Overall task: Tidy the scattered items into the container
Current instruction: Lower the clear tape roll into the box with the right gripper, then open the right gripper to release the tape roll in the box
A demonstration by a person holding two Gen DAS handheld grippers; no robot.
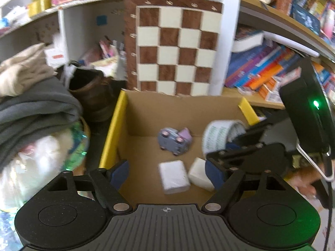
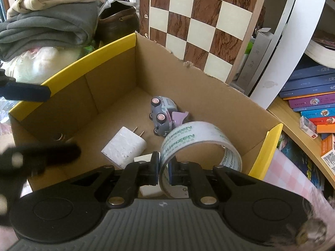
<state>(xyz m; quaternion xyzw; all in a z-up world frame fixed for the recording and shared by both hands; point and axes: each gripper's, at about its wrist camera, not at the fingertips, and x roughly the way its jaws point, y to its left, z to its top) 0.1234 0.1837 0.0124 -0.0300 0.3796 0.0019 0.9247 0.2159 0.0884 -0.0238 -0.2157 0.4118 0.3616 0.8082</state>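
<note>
A cardboard box (image 1: 114,129) (image 2: 94,56) with yellow-edged flaps stands open below both grippers. On its floor lie a grey toy car (image 1: 173,141) (image 2: 162,115) on its side, a white plug charger (image 1: 173,176) (image 2: 125,146) and a second white block (image 1: 199,173) (image 2: 148,188). My right gripper (image 2: 164,167) is shut on the wall of a clear tape roll (image 2: 201,142) (image 1: 217,138) with green print, held inside the box near its right wall. My left gripper (image 1: 166,173) stands open over the box's near left part, with nothing between its pads.
A brown-and-cream chessboard (image 1: 178,50) (image 2: 201,21) leans upright behind the box. Folded grey and beige clothes (image 1: 35,96) (image 2: 50,21), a white bag (image 1: 35,163) and a brown shoe (image 1: 94,92) crowd the left. Stacked books (image 1: 266,71) (image 2: 309,102) fill the shelf on the right.
</note>
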